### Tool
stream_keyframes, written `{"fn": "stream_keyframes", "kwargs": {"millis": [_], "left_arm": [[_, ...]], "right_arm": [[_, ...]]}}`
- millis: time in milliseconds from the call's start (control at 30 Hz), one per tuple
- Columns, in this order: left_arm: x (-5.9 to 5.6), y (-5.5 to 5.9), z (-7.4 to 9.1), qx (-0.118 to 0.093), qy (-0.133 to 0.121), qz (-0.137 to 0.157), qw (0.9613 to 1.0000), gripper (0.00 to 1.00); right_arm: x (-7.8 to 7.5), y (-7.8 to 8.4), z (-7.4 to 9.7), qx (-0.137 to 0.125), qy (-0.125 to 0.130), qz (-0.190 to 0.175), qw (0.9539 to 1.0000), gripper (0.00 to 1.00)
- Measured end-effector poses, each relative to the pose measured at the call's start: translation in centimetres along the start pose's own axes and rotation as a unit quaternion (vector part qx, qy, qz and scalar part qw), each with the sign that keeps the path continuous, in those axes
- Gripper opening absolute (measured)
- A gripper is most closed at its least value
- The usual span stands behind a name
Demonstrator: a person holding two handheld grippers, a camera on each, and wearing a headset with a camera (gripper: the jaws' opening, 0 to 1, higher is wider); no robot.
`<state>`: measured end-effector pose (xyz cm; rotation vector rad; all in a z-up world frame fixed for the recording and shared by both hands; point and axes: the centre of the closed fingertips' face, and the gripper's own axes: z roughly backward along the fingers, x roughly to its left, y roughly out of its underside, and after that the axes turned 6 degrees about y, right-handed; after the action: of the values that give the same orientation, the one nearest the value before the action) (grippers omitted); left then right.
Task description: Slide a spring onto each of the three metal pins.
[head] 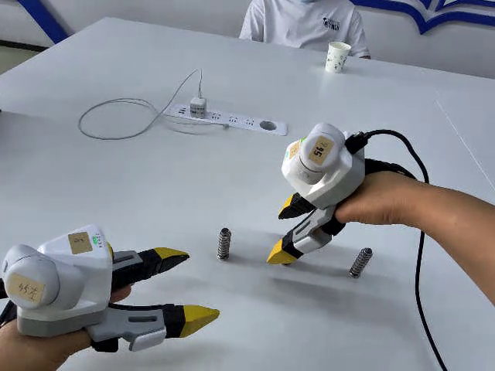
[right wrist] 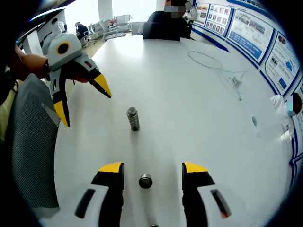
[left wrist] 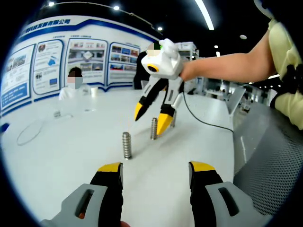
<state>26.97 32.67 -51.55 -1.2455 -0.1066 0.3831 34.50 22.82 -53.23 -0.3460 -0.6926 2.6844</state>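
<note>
On the table (head: 116,193): a spring (head: 224,243) is seen upright at centre frame of the head view; a second spring (head: 360,262) is seen to its right.
Right tongs (head: 277,236): held tip-down between the two springs, parted wide, nothing gripped; a round metal top (right wrist: 145,180) is seen between the tips in the right gripper view.
Left tongs (head: 201,284): held at lower left, parted wide, nothing gripped.
Upper frame: power strip (head: 232,120) and paper cup (head: 337,56) are seen.
</note>
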Motion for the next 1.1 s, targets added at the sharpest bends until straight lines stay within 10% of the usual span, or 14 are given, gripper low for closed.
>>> {"fn": "stream_keyframes", "kwargs": {"millis": [1100], "left_arm": [[-0.1,-0.5,-0.8,0.005,0.007,-0.002,1.0000,0.57]], "right_arm": [[-1.9,6.0,4.2,-0.055,0.065,-0.124,0.9887,0.52]]}}
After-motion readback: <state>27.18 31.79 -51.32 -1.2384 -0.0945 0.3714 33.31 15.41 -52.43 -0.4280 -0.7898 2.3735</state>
